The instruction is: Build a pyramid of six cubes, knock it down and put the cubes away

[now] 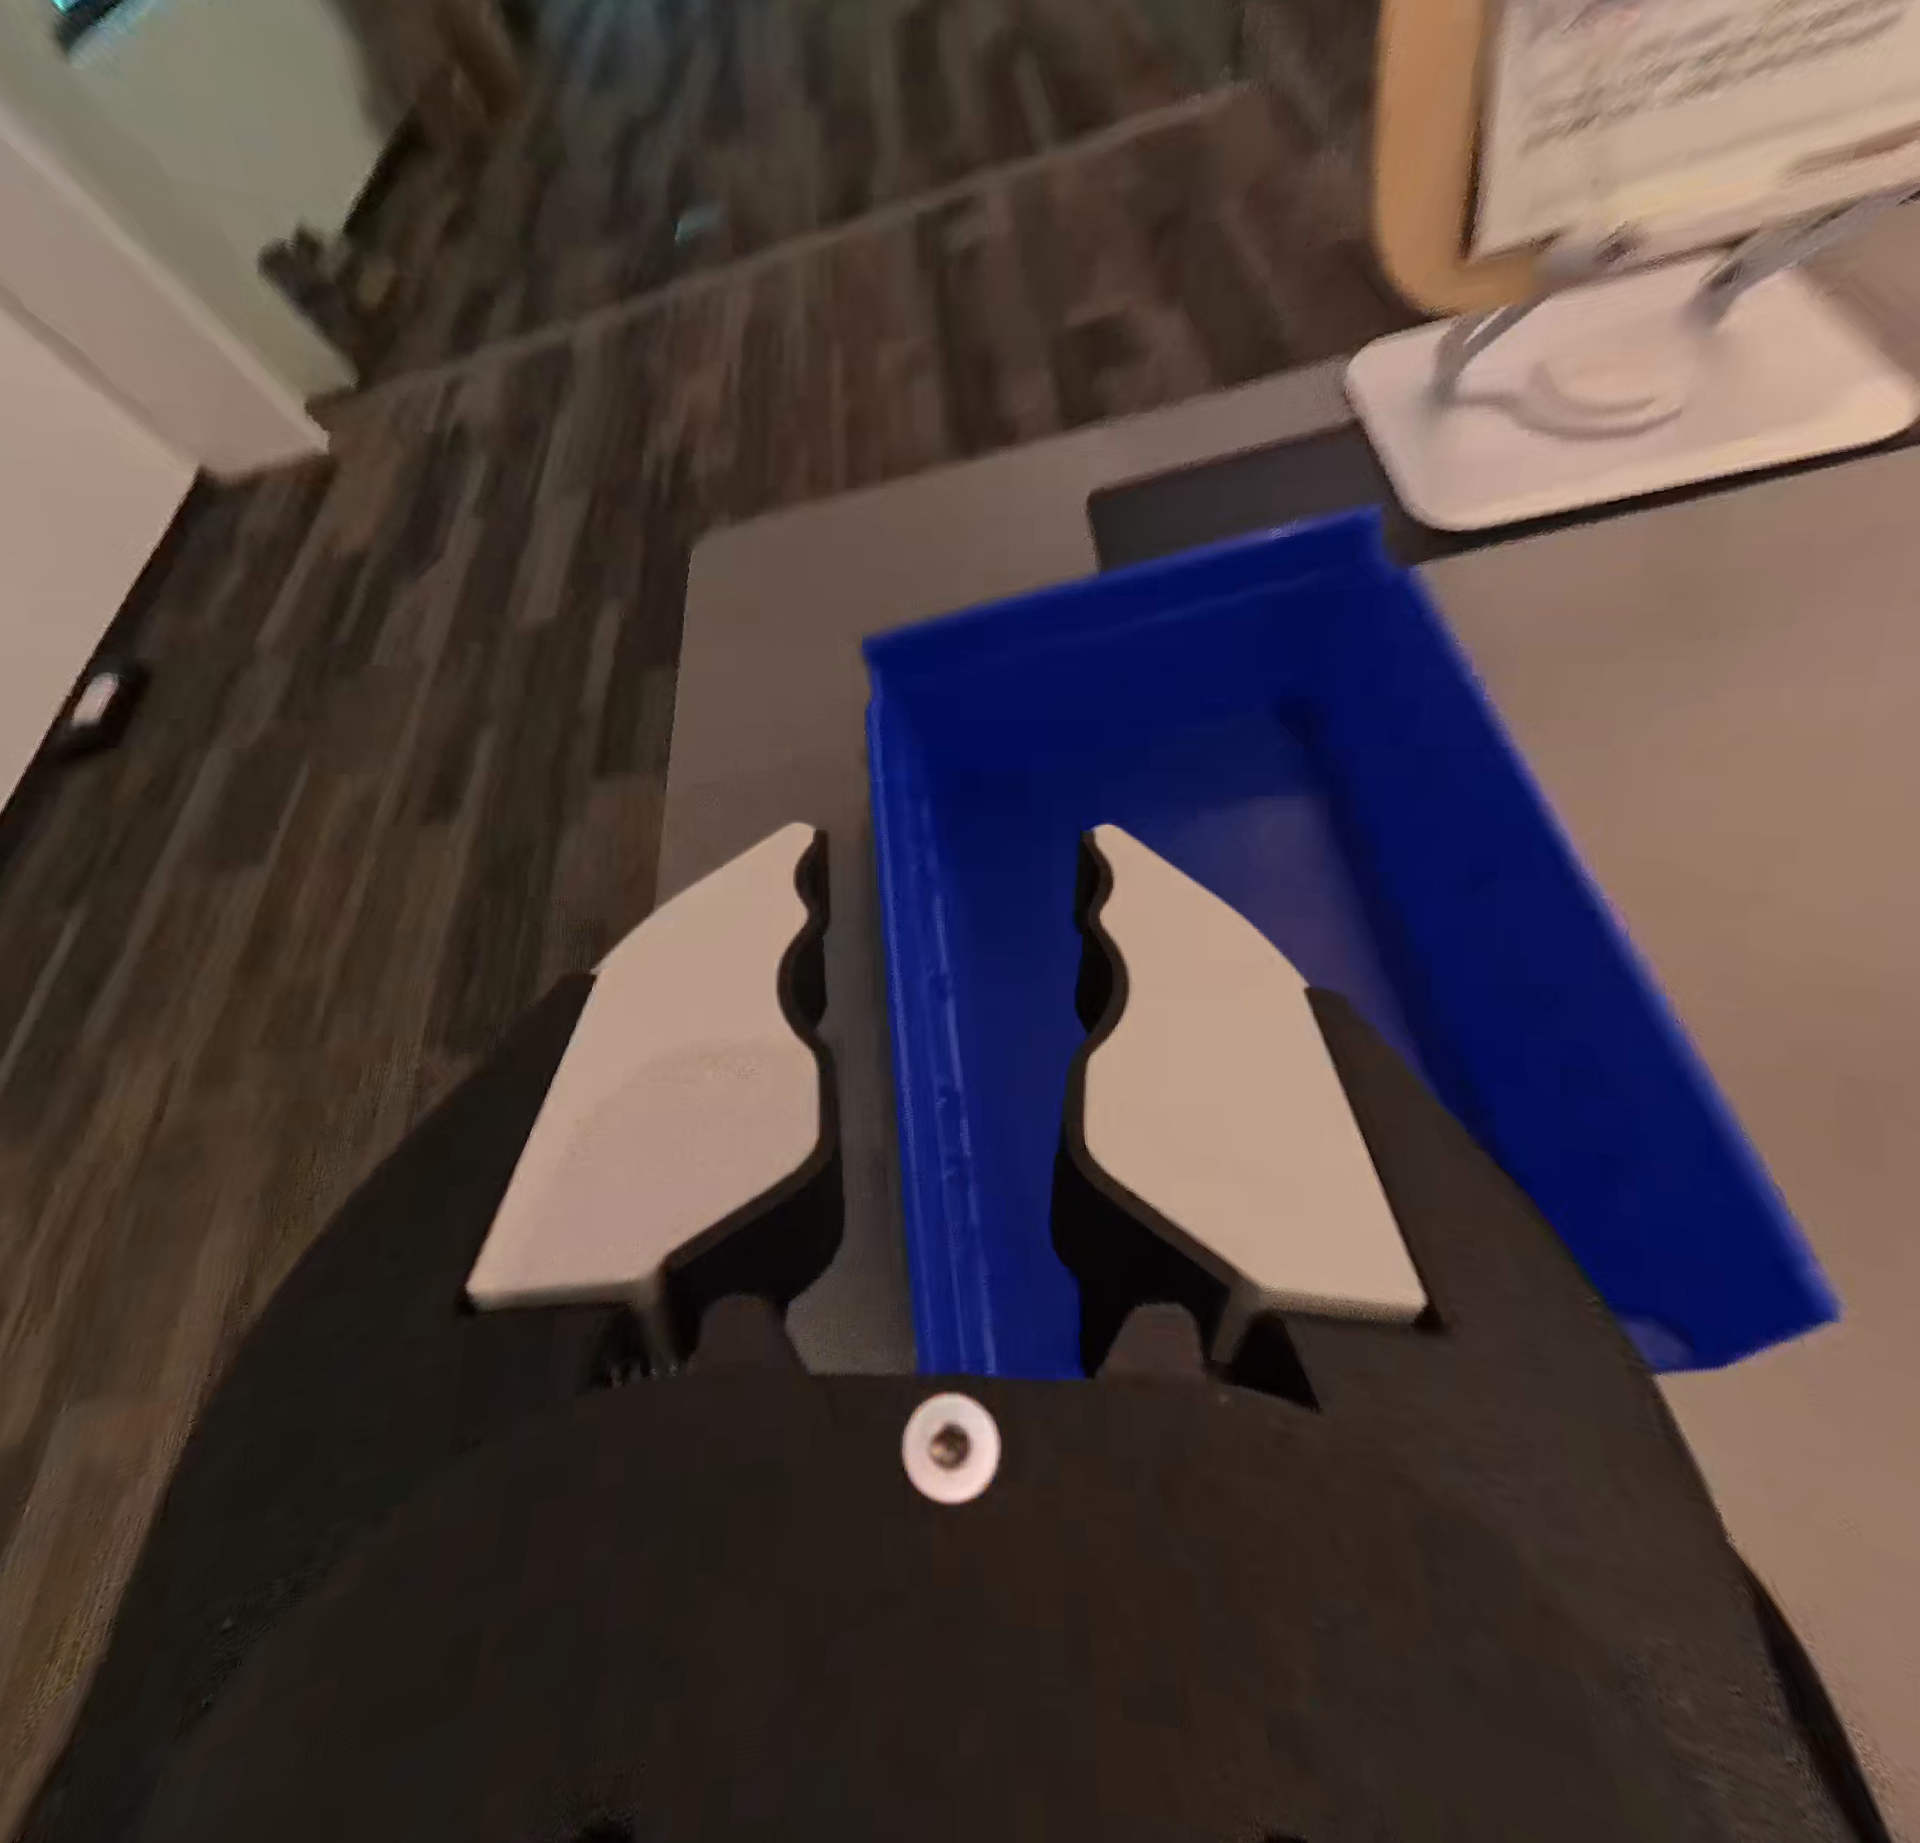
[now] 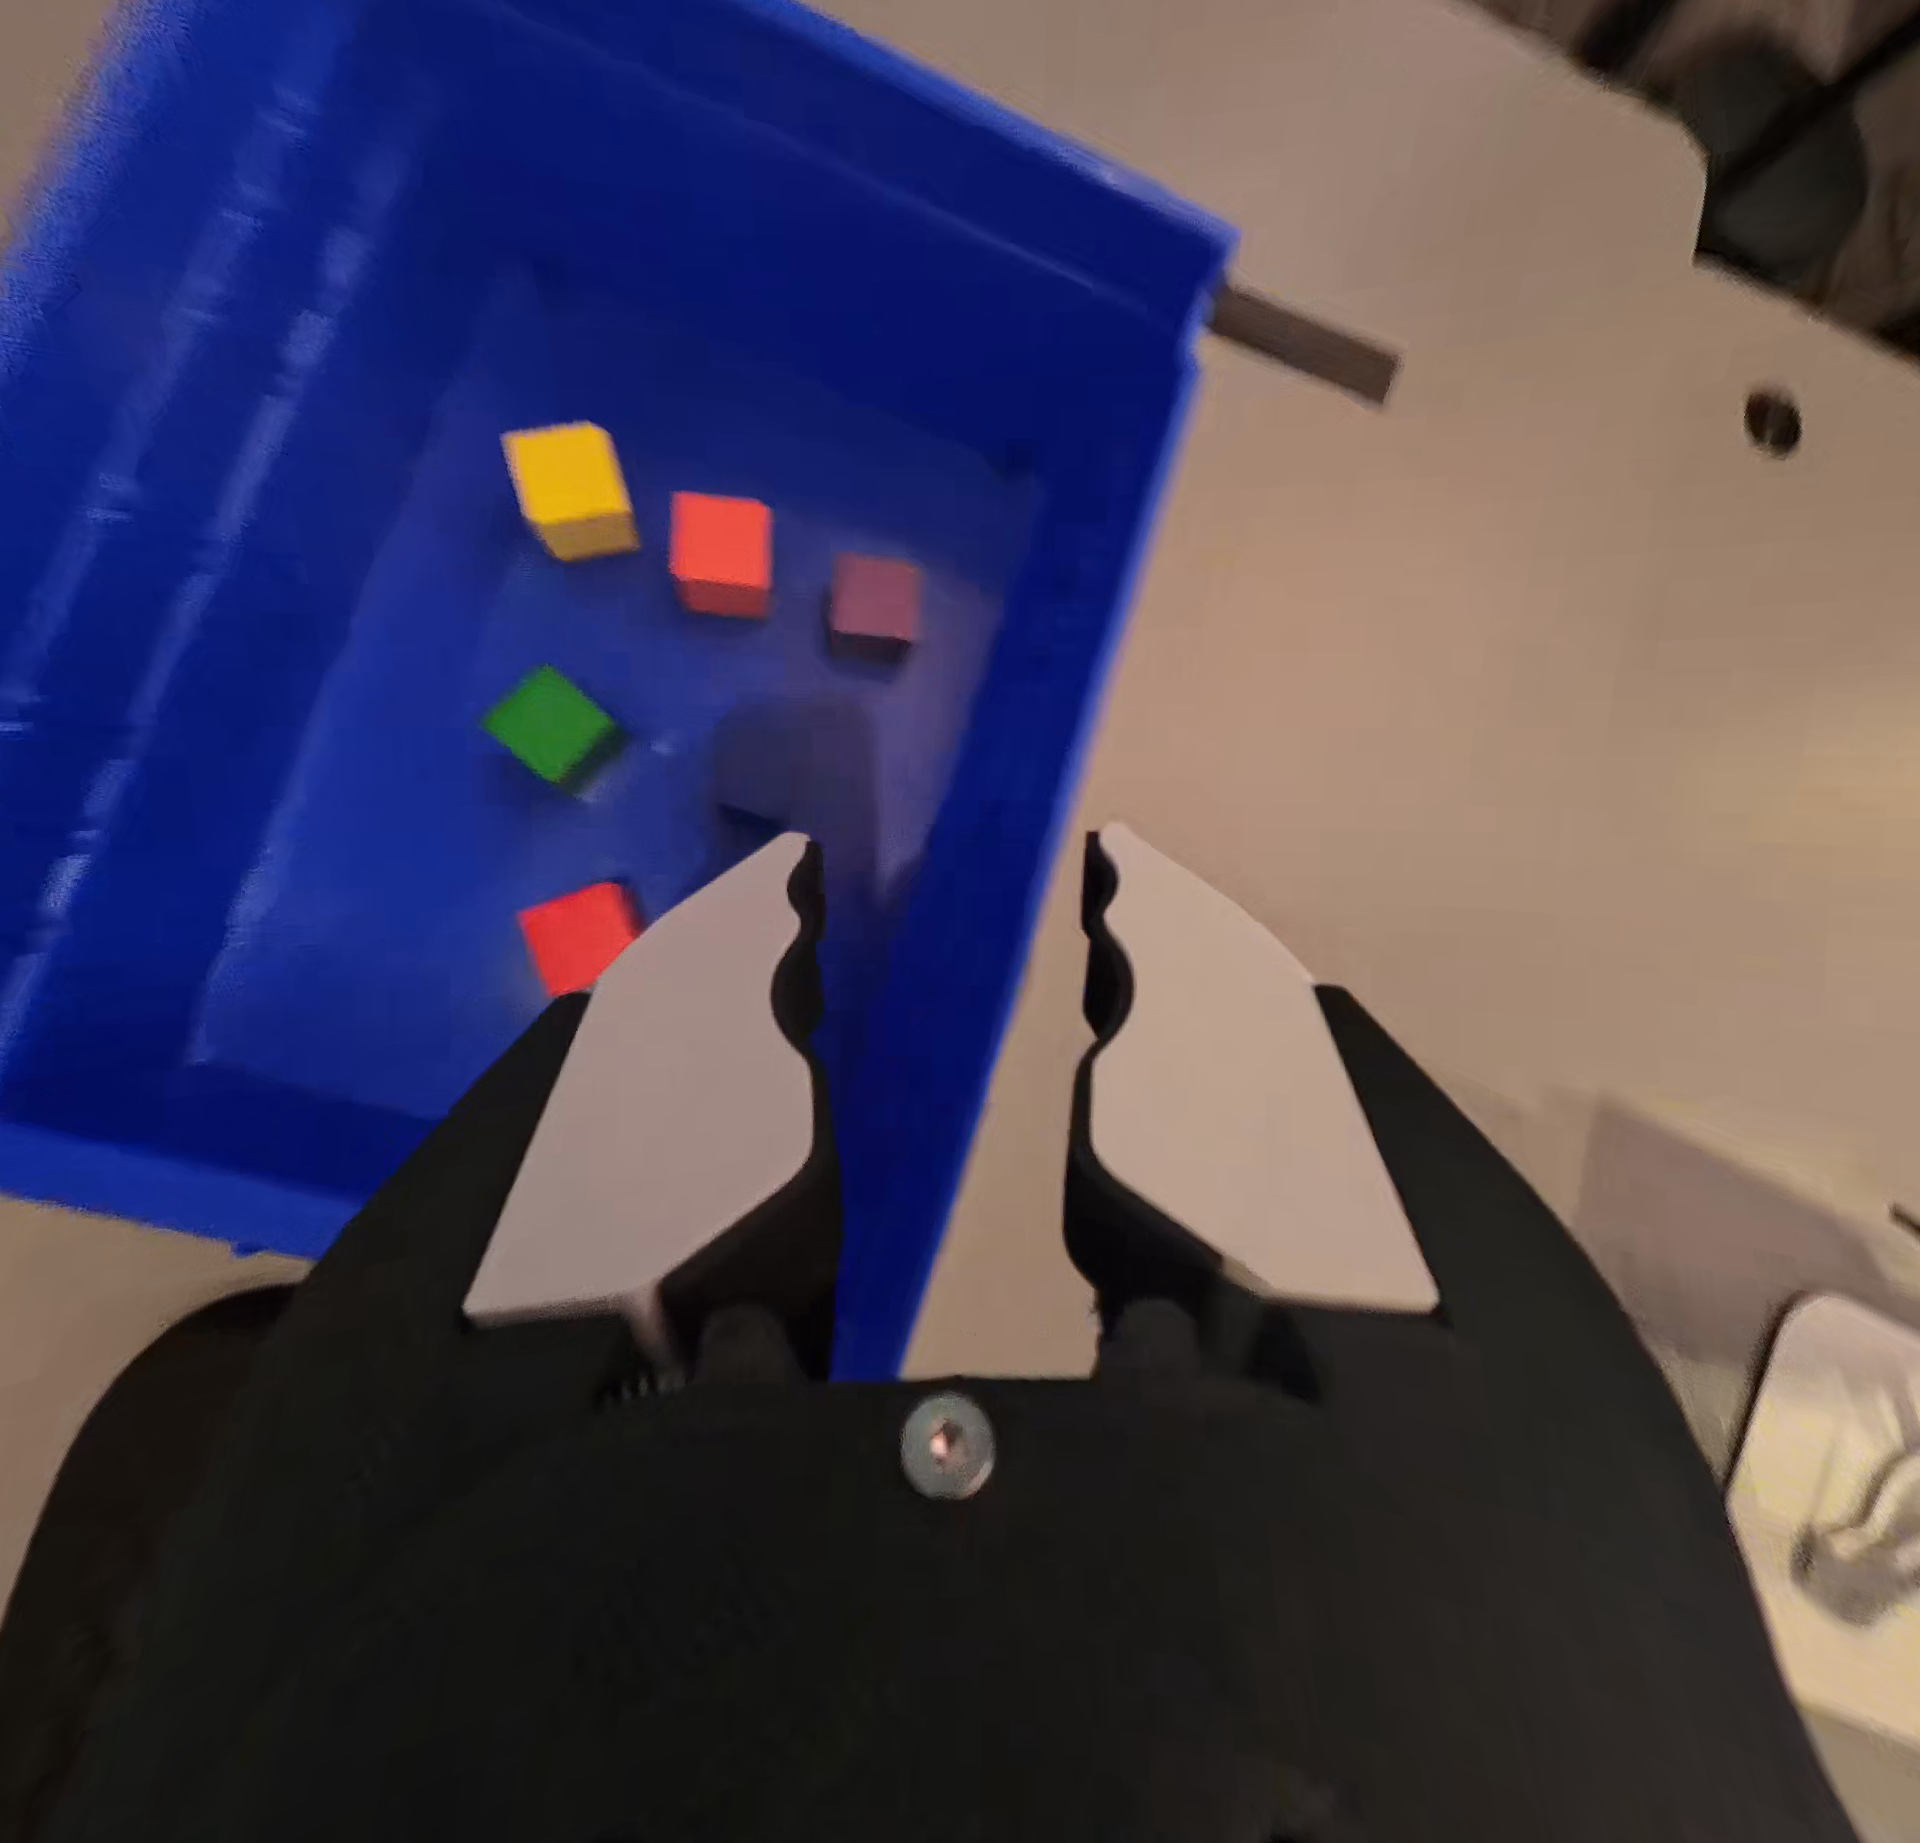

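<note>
Two grippers hang over the blue bin, both with their jaws apart and nothing between them. Nearest me, the right gripper (image 2: 948,843) tilts down across the bin's right wall, its left finger over the inside and its right finger out over the bare tabletop. Just past that left finger lies the red cube (image 2: 578,933), partly hidden by it, and beyond it the green cube (image 2: 551,725), turned at an angle. Farther in, three more lie in a loose row on the bin floor, none touching: the yellow cube (image 2: 569,489), the orange cube (image 2: 721,553) and the purple cube (image 2: 875,600). A dark blurred patch sits between the purple cube and the fingertip; I cannot tell whether it is a sixth cube or a shadow. The left gripper (image 1: 954,837) straddles the left wall of the blue bin (image 1: 1538,920), looking along its length, and from that side no cubes show. The bin rests on a pale grey table (image 2: 1455,754) with a rounded corner. Past it a white stand base (image 1: 1621,422) holds a light wood-framed board (image 1: 1434,110). Beyond the table edge runs dark wood-grain flooring (image 1: 520,505), reaching a white wall on the left. Everything is somewhat blurred.
</note>
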A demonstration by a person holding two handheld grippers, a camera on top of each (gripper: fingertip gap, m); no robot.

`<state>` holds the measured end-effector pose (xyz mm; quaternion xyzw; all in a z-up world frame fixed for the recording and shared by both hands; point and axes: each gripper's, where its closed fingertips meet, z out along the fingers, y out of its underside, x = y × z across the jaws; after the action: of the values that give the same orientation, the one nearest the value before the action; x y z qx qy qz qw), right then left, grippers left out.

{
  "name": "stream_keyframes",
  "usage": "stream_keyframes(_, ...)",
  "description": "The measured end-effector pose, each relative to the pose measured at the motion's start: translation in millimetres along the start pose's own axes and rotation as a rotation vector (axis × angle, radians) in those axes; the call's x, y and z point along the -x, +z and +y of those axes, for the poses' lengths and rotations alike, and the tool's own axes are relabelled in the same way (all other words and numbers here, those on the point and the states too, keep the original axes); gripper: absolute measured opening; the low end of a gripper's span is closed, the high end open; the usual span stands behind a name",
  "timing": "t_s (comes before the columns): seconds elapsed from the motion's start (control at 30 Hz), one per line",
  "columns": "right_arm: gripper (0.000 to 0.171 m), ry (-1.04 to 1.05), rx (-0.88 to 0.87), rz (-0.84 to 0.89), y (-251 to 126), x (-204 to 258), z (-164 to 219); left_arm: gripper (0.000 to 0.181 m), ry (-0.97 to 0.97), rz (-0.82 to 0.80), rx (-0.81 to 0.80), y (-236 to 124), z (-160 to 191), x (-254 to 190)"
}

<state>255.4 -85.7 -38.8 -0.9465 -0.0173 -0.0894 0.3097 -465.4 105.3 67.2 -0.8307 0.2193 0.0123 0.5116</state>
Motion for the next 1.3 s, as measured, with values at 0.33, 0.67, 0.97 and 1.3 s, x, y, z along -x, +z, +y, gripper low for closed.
stream_keyframes(0.33, 0.045, 0.164, 0.323, -0.112, 60, -4, 62, 0.048, -0.191, 0.014, 0.481, 69, 104, 20)
stream_keyframes(0.67, 0.011, 0.206, 0.428, -0.220, 60, 11, 70, 0.005, -0.252, 0.179, 0.797, 79, 167, -7)
stream_keyframes(0.97, 0.011, 0.207, 0.409, -0.213, 58, 43, 62, 0.008, -0.077, 0.280, 0.817, 92, 143, -66)
stream_keyframes(1.3, 0.017, 0.118, 0.374, -0.270, 60, 118, 35, 0.017, 0.168, 0.325, 0.849, 95, 116, -159)
